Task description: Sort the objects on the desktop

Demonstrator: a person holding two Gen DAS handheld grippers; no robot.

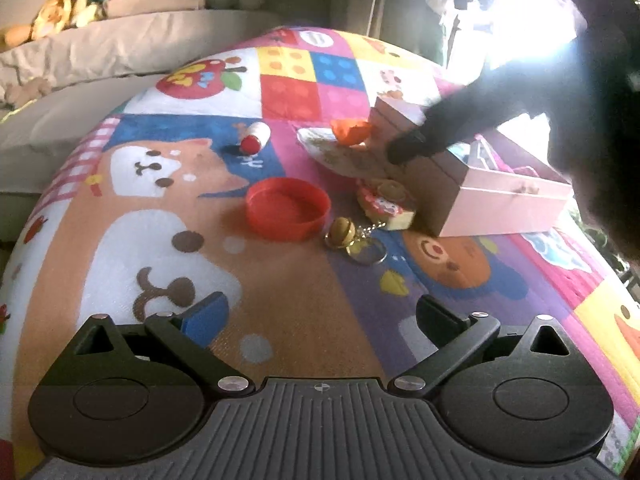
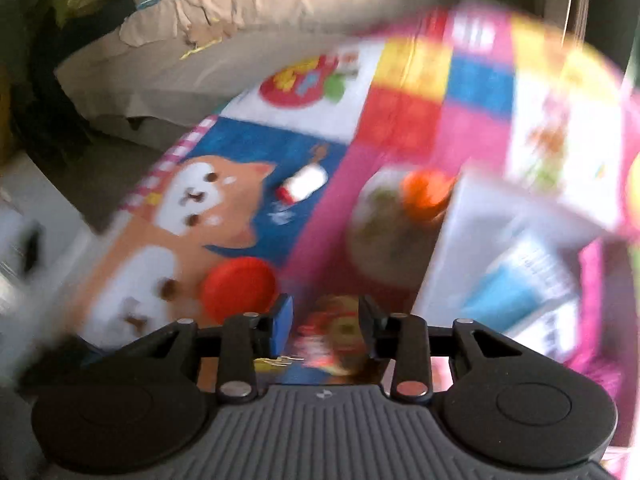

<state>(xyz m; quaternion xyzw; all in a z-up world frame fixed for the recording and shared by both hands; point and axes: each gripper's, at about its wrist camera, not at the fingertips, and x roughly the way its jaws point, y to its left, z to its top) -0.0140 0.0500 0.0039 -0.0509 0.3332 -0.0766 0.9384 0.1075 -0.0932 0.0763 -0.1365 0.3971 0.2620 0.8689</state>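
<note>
On the colourful cartoon mat lie a red round lid, a small white bottle with a red cap, a white dish with an orange thing at its far edge, a brass bell on a key ring, and a pink-and-yellow charm beside a pink box. My left gripper stands wide open over bare mat. My right gripper hangs above the charm, fingers apart; its dark shape crosses the box's near corner.
The pink box holds blue-and-white packets. A dark sleeve fills the right side of the left wrist view. Grey cushions and plush toys lie beyond the mat at the back left. The right wrist view is heavily blurred.
</note>
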